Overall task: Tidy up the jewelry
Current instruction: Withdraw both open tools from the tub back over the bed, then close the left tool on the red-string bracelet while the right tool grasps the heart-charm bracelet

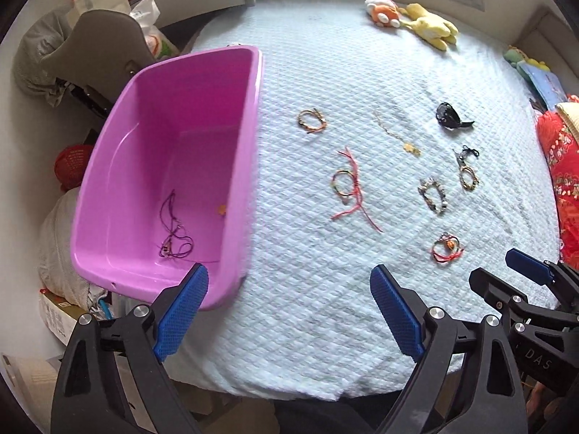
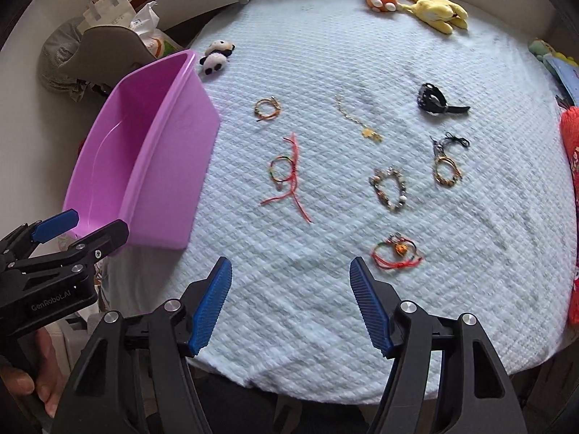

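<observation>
Both the left gripper [image 1: 289,311] and right gripper [image 2: 291,303] hang agape and empty, so the right should drop squarely over the red bracelet [image 2: 396,251] just ahead-right of its tips, pinch the cord, then carry it left into the bin [image 2: 144,166].

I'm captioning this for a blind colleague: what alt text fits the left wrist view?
An open left gripper hovers over a pale blue quilted bed, where seven jewelry pieces lie beside a purple plastic bin holding a dark cord necklace. The right gripper shows at lower right.
</observation>
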Tool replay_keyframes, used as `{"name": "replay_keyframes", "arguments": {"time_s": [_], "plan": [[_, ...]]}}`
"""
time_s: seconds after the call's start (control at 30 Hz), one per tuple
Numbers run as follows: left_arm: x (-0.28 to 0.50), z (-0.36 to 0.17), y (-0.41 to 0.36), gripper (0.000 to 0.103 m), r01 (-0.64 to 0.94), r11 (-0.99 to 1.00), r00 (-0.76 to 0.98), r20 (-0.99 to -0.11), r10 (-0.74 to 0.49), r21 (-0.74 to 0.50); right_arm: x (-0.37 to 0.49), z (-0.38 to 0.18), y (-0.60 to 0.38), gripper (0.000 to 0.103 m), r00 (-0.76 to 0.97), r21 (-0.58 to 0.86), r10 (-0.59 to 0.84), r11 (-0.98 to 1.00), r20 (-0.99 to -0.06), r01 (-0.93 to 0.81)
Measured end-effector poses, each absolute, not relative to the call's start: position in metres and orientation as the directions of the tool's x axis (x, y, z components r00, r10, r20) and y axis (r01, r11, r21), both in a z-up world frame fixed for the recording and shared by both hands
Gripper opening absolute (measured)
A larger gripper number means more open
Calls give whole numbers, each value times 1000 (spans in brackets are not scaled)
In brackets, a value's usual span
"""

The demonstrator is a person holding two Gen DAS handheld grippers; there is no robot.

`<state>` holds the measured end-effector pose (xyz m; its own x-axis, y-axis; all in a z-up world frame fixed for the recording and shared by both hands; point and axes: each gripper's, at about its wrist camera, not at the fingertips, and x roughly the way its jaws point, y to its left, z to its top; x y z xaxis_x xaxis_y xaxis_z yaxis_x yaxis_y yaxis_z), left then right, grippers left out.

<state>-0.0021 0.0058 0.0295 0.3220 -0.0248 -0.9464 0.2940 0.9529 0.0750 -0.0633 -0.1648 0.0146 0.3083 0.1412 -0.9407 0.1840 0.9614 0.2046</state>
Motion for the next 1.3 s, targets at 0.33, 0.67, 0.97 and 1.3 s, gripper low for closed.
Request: {"name": "replay_keyframes", "arguments": {"time_s": [0.33,0.67,0.97,1.3], "plan": [[-39,7,-44,89,270,958,347,-938,2,102,-116,-8,-221,66,324,185,108,959,-940,215],[-30,-31,-53,89,353,928,382,-924,-30,116,-121,-53,-230,67,327,123,1,928,-945,353],[6,-89,-59,89,416,904,388,-919,-76,101,-106,-107,-232,66,340,119,-64,863,-938,491],[41,-160,-63,89,413,907,444,-888,-121,82,-91,-170,-230,67,412,120,-130,841,-902,528]]}}
